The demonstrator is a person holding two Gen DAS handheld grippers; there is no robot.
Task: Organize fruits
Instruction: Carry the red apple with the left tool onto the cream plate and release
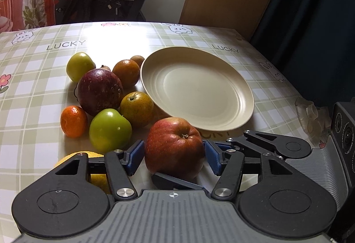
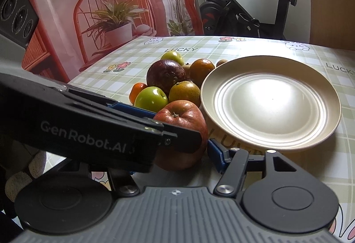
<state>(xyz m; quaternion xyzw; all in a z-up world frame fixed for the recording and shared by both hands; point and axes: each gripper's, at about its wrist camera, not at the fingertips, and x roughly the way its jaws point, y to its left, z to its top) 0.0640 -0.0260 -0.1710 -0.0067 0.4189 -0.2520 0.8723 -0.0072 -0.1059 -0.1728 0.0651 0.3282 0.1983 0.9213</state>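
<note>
The red apple [image 1: 175, 147] sits on the table just in front of the empty plate [image 1: 235, 118], stem up, between the spread blue pads of the left gripper [image 1: 174, 154], neither pad clearly pressing it. The right gripper [image 2: 177, 154], also open, lies alongside, crossed by the left, so the left is better placed.

Left gripper [image 1: 174, 154]: low over table, blue pads spread wide, not gripping.
Right gripper [image 2: 182, 149]: alongside, crossing under left's finger; jaws apart, nothing clamped.
</note>
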